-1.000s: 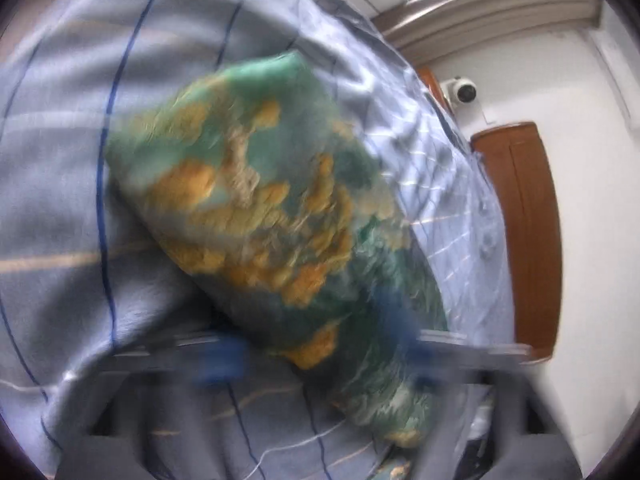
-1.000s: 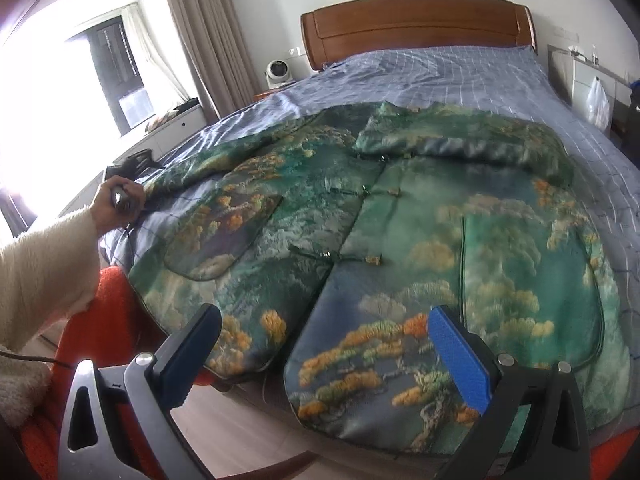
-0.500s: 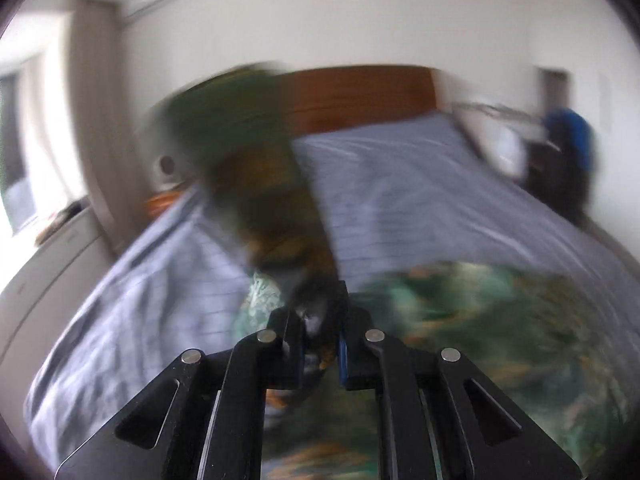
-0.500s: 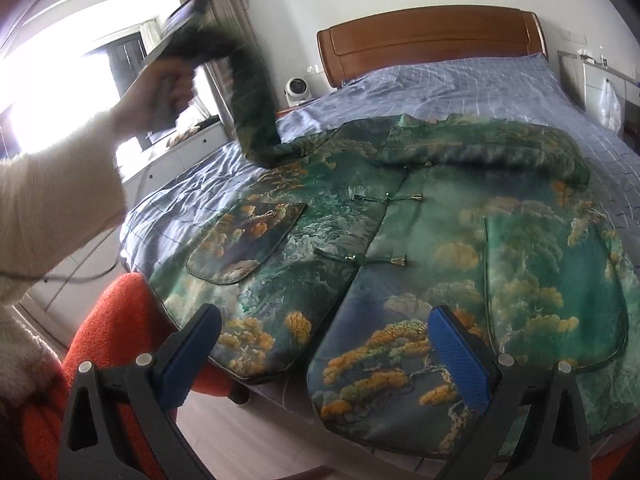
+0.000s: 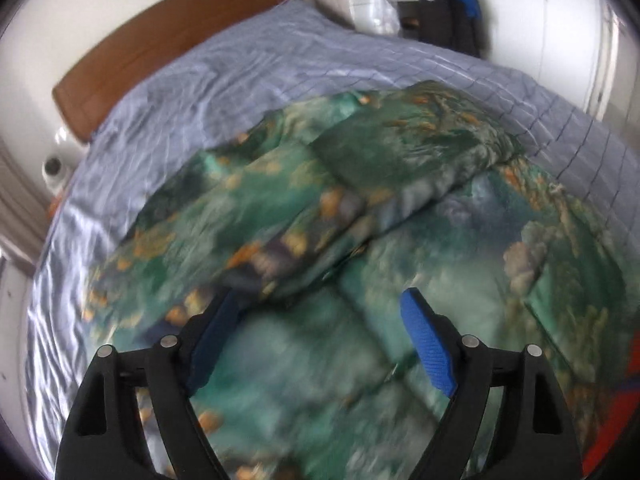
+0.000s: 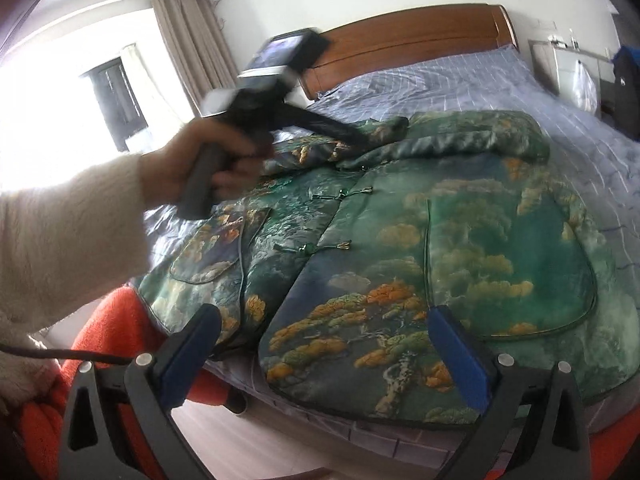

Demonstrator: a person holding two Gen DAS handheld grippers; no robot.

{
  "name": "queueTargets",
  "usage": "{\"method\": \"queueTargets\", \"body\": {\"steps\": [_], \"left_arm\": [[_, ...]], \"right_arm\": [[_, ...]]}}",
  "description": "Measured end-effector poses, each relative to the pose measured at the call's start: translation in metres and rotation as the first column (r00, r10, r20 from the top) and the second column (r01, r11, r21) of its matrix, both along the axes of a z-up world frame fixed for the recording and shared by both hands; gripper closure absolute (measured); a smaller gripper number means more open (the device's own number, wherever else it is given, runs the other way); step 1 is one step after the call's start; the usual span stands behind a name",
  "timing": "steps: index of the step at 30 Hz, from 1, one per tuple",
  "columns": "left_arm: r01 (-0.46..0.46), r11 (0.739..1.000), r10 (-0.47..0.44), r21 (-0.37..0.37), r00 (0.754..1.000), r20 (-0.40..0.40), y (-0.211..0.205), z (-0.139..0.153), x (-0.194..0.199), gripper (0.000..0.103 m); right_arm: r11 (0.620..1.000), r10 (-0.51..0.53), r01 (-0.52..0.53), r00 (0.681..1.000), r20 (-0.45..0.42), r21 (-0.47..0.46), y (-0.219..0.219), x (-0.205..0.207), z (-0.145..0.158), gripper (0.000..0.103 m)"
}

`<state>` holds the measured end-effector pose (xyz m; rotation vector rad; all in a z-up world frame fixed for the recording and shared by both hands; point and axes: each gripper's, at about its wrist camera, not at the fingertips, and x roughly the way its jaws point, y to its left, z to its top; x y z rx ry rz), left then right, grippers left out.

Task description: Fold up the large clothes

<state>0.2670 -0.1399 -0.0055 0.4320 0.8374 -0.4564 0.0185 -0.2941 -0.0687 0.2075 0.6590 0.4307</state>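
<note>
Bedroom: bed [image 6: 460, 92] in grey checked bedding, wooden headboard [image 6: 420, 36]. Green padded jacket [image 6: 400, 248] lies front-up on it, left sleeve [image 5: 288, 216] laid across the chest. My left gripper [image 5: 320, 336] is opening, nothing between its jaws; right gripper [image 6: 324, 356] gapes empty at the hem. I'd flatten the sleeve before folding on. No legible writing.

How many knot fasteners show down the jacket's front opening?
2. The upper fastener sits just below the folded sleeves; the lower fastener is farther down the jacket. Others may hide under the sleeves.
</note>
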Motion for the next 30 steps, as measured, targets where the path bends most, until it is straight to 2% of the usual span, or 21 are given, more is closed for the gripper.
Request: {"method": "queueTargets", "body": {"steps": [4,5,7,9,10,12,14,15,17,18,22,25,27,30], "left_arm": [[-0.130,0.987,0.124,-0.100,0.990,-0.065,0.048,0.014,0.014,0.009],[-0.175,0.977,0.166,-0.126,0.983,-0.076,0.058,0.019,0.021,0.009],[-0.304,0.938,0.296,-0.165,0.953,-0.067,0.075,0.024,0.042,0.008],[-0.369,0.910,0.362,-0.192,0.930,-0.071,0.078,0.022,0.060,0.006],[-0.384,0.905,0.375,-0.186,0.924,-0.079,0.075,0.018,0.069,0.005],[-0.393,0.910,0.384,-0.130,0.919,-0.086,0.054,0.001,0.086,0.005],[-0.358,0.932,0.353,-0.051,0.932,-0.087,0.030,-0.021,0.097,0.005],[-0.331,0.943,0.331,0.012,0.938,-0.102,0.014,-0.040,0.102,0.005],[-0.320,0.940,0.335,0.120,0.933,-0.129,-0.001,-0.072,0.108,0.005],[-0.332,0.934,0.346,0.128,0.932,-0.110,-0.004,-0.079,0.105,0.003],[-0.351,0.933,0.357,0.080,0.930,-0.083,0.001,-0.059,0.095,0.004],[-0.346,0.938,0.346,0.001,0.937,-0.049,0.008,-0.023,0.091,0.004],[-0.348,0.937,0.346,-0.032,0.937,-0.049,0.007,-0.007,0.099,0.004],[-0.369,0.928,0.366,-0.041,0.928,-0.070,-0.004,-0.004,0.119,0.002]], "right_arm": [[1.000,-0.005,0.005,1.000,0.004,0.013,-0.001,0.005,0.000,0.001],[1.000,-0.005,0.005,1.000,0.001,0.012,0.000,0.006,-0.001,0.001],[1.000,-0.008,0.008,1.000,-0.007,0.009,0.001,0.007,-0.003,0.001],[1.000,-0.006,0.006,1.000,-0.014,0.007,0.002,0.007,-0.005,0.001],[1.000,-0.006,0.006,1.000,-0.014,0.001,0.003,0.007,-0.006,0.001],[1.000,-0.005,0.005,1.000,-0.014,-0.014,0.005,0.007,-0.007,0.001],[1.000,-0.006,0.006,1.000,-0.017,-0.025,0.007,0.008,-0.010,0.001],[1.000,-0.008,0.007,1.000,-0.021,-0.030,0.007,0.008,-0.011,0.001],[0.999,-0.008,0.007,0.999,-0.034,-0.036,0.007,0.008,-0.014,0.001],[0.999,-0.009,0.008,0.999,-0.038,-0.038,0.007,0.008,-0.015,0.001],[0.999,-0.010,0.008,0.999,-0.048,-0.032,0.004,0.006,-0.016,0.001],[1.000,-0.007,0.006,0.999,-0.042,-0.018,0.002,0.005,-0.014,0.001],[1.000,-0.005,0.004,0.999,-0.041,-0.005,0.000,0.006,-0.014,0.001],[1.000,0.001,-0.001,0.999,-0.044,0.002,0.001,0.008,-0.015,0.001]]}}
